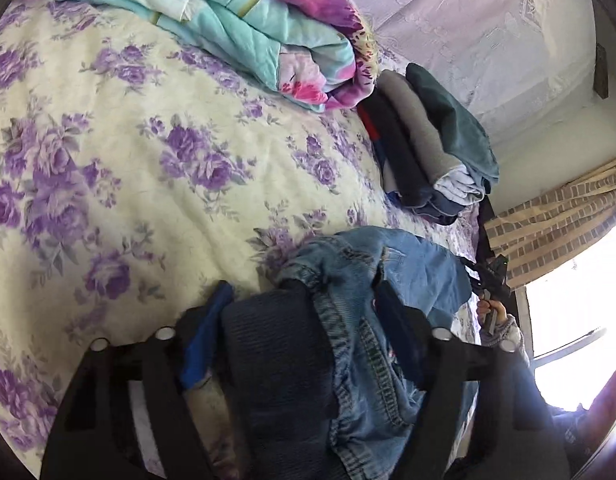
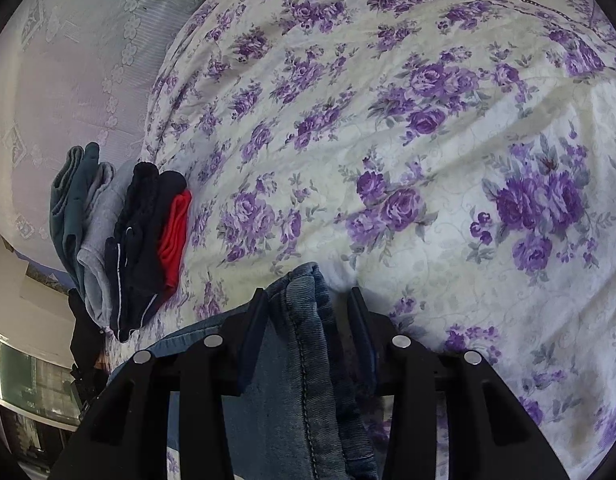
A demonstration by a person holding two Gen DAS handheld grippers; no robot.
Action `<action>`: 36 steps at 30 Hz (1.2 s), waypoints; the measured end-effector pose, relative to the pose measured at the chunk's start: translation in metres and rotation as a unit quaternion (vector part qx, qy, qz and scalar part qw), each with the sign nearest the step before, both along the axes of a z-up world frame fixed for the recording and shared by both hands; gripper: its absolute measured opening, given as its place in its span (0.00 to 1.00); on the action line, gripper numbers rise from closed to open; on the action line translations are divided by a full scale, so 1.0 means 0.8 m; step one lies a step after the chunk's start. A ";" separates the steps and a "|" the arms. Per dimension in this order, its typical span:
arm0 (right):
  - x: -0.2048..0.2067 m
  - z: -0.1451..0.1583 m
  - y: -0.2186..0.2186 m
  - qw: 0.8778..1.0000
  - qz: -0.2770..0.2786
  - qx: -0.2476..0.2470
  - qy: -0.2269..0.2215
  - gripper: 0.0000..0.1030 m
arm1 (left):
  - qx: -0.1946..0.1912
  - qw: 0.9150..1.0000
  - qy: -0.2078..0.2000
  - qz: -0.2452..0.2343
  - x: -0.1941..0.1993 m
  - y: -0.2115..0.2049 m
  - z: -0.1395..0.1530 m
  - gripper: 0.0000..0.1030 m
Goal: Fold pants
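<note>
**Operator:** Report the state of both tools and the location of the workpiece.

**Technician:** The denim jeans lie bunched at the near edge of the floral bedspread, just short of the stack of folded clothes. The left gripper stands at a middling width with the elasticated waistband and its dark ribbed band between the jaws; whether the pads press on the fabric cannot be told. The right gripper is set fairly narrow, with a stitched seam edge of the jeans between its jaws. One jaw lies against the denim; a gap shows at the other, so a firm grip is not confirmed.

**Operator:** Handling properties?

**Technician:** Judged soft and limp, but heavier than thin cloth. It will sag between two holds and resist slipping. Thick seams and the waistband are the firmest points to take. Grip there, at opposite ends, and keep the span taut.
</note>
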State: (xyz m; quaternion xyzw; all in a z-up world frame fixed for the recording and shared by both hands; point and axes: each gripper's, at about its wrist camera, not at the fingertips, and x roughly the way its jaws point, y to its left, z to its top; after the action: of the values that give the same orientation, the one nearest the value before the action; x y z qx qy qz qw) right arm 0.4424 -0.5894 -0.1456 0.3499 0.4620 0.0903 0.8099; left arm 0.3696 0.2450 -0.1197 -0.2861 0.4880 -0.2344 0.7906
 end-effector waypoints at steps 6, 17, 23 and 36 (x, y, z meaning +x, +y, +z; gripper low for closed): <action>-0.003 0.002 0.004 1.000 -0.003 -0.006 -0.007 0.23 | 0.030 0.999 -0.032 0.009 -0.007 -0.006 0.016 0.45; -0.023 0.047 0.011 0.999 -0.009 -0.019 -0.044 0.18 | 0.085 0.993 -0.070 0.033 -0.017 -0.022 0.060 0.44; -0.071 0.090 0.003 0.996 -0.004 -0.017 -0.084 0.13 | 0.085 0.990 -0.105 0.036 -0.051 -0.023 0.094 0.44; -0.173 0.125 0.013 0.991 0.015 -0.024 -0.133 0.12 | 0.066 0.984 -0.161 0.050 -0.146 -0.022 0.145 0.25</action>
State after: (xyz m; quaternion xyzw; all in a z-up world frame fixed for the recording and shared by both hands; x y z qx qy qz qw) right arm 0.3044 -0.5788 -0.0454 0.3085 0.3573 0.1367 0.8709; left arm 0.2531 0.2276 -0.0038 -0.2162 0.3537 -0.2050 0.8866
